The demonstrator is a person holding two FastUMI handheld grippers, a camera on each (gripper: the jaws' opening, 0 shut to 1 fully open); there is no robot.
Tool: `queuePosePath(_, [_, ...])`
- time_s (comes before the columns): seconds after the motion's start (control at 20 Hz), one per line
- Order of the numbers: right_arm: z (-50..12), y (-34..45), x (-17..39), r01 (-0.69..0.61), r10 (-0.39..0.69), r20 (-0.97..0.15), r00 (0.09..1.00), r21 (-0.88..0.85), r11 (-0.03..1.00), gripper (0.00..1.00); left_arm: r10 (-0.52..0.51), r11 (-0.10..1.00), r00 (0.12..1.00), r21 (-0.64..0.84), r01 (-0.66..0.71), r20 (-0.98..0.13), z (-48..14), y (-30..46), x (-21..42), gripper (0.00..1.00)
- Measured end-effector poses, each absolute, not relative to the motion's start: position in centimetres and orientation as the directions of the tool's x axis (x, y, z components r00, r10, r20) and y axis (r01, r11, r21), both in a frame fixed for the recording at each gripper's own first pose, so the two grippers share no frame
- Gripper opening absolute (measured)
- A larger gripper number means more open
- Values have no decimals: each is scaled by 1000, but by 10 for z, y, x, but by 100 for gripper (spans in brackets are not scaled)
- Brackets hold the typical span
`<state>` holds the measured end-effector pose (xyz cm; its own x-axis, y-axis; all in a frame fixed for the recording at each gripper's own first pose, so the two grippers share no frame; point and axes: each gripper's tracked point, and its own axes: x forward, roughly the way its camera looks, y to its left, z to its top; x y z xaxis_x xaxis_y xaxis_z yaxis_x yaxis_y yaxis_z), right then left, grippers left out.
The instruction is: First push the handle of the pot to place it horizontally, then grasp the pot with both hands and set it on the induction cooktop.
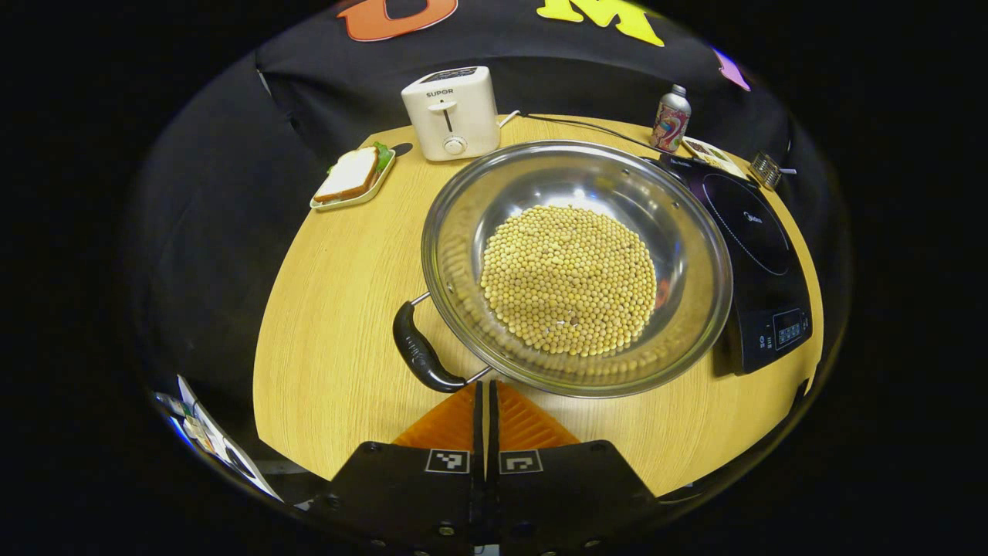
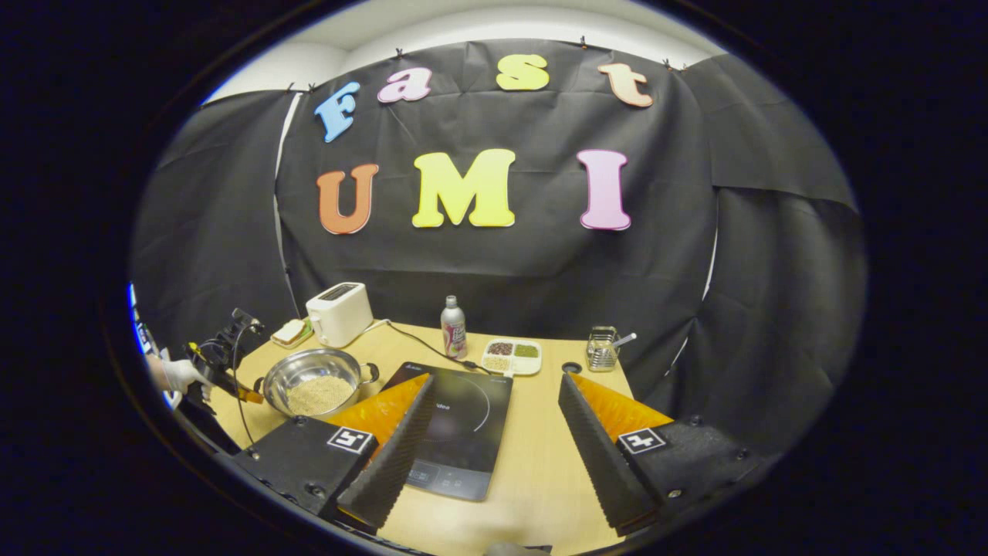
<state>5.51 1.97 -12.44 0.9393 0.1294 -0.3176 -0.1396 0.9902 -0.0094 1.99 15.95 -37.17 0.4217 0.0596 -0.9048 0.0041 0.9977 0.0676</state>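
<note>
Presently the table [image 1: 332, 371] carries the whole setup, the cooktop [image 1: 760, 255] lying flat at its right side in the left gripper view, glass top bare. Pot [image 1: 575, 266] stands on the table just beside the cooktop's left edge, not on it; it is steel, wide, and holds a layer of beans [image 1: 570, 279]. Toaster [image 1: 451, 112] stands behind the pot, a sandwich plate [image 1: 353, 179] to its left, a can [image 1: 670, 118] behind the cooktop.

Pot handle [image 1: 421, 351] sits at the near-left of the rim, slanting toward the camera. A second handle [image 2: 370, 373] shows on the cooktop side in the right gripper view. Judged by this, the handles are not yet square across the table, so the push appears unfinished.

Left gripper [image 1: 487, 401] is clenched on nothing, fingers pressed together, tips close beneath the pot rim and just right of the near handle; contact cannot be confirmed. Right gripper [image 2: 494, 390] is spread wide, empty, held above the near table edge with the cooktop between its fingers, well apart from the pot.

Outstanding: complete the handle push, grasp with both grippers, lift, set on the cooktop
</note>
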Motion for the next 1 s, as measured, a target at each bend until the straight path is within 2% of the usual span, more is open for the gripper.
queuePosePath(0.15, [-123,22,55,-146,130,-317,939,-24,989,100,68,997,426,73,-3,-902,-372,166,25,0])
queuePosePath(0.2, [-122,23,55,-145,129,-318,939,-28,989,100,68,997,426,72,-6,-902,-371,169,26,10])
queuePosePath(0.25, [-122,24,54,-147,130,-318,939,-30,989,99,68,997,426,71,-9,-902,-370,170,28,0])
queuePosePath(0.45, [-119,28,52,-148,129,-315,940,-37,988,100,75,997,439,70,-27,-895,-370,182,37,0])
queuePosePath(0.5, [-119,29,51,-149,129,-316,940,-38,988,100,73,997,440,67,-28,-895,-370,184,40,10])
queuePosePath(0.55, [-119,31,51,-148,128,-316,940,-40,988,100,72,997,443,67,-28,-894,-370,186,43,0])
queuePosePath(1.0, [-121,47,42,-150,120,-335,935,-64,987,100,78,997,456,75,-24,-887,-373,207,64,0])
